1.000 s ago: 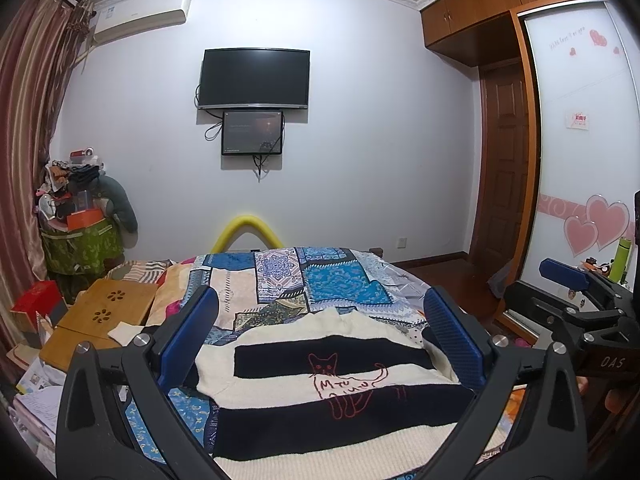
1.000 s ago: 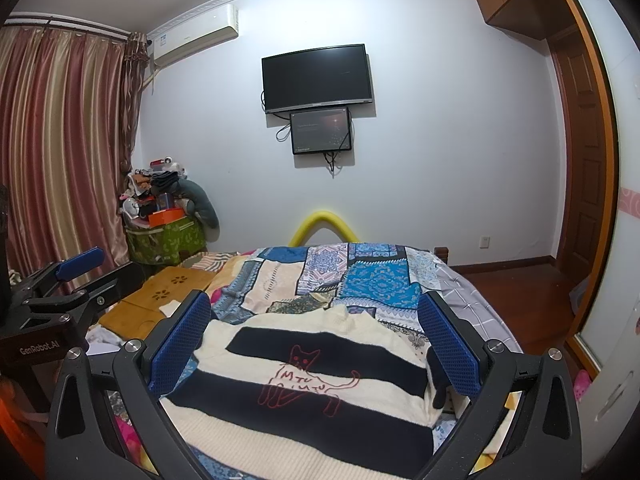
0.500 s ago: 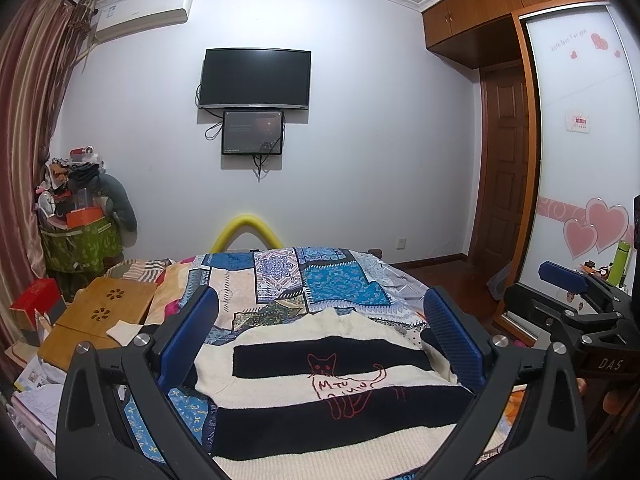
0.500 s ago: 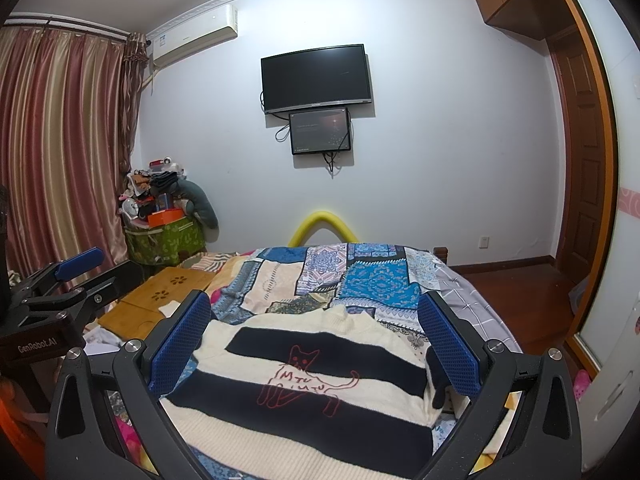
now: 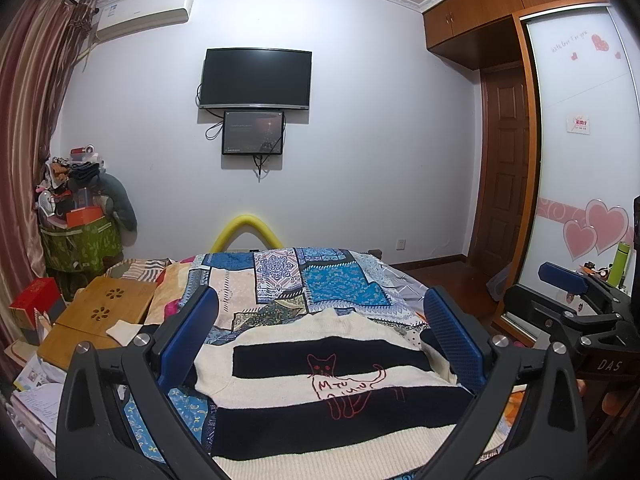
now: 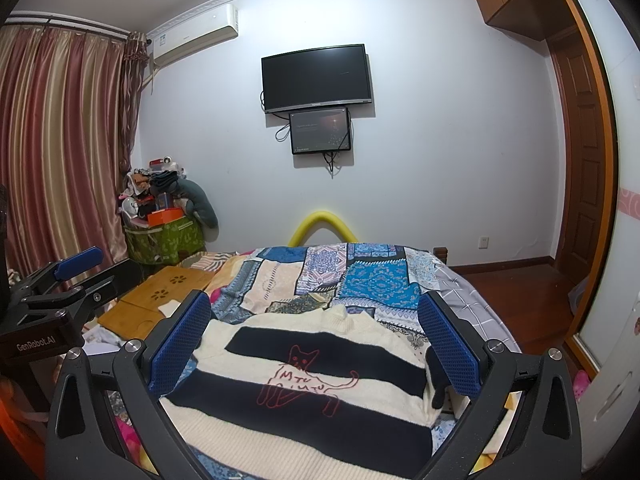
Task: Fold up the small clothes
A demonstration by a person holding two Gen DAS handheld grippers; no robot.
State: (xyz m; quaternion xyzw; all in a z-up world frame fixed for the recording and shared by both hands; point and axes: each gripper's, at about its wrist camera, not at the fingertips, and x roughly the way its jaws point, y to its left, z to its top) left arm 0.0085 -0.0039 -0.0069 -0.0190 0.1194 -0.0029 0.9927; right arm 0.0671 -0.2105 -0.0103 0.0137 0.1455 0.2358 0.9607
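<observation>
A cream and black striped sweater with a red cat drawing lies spread flat on the patchwork bedspread; it also shows in the right wrist view. My left gripper is open and empty, held above the sweater's near part. My right gripper is open and empty too, above the same sweater. The right gripper shows at the right edge of the left wrist view, and the left gripper at the left edge of the right wrist view.
A wooden lap table lies left of the bed beside a red box and papers. A green bin piled with clutter stands in the far left corner. A wardrobe and door stand on the right.
</observation>
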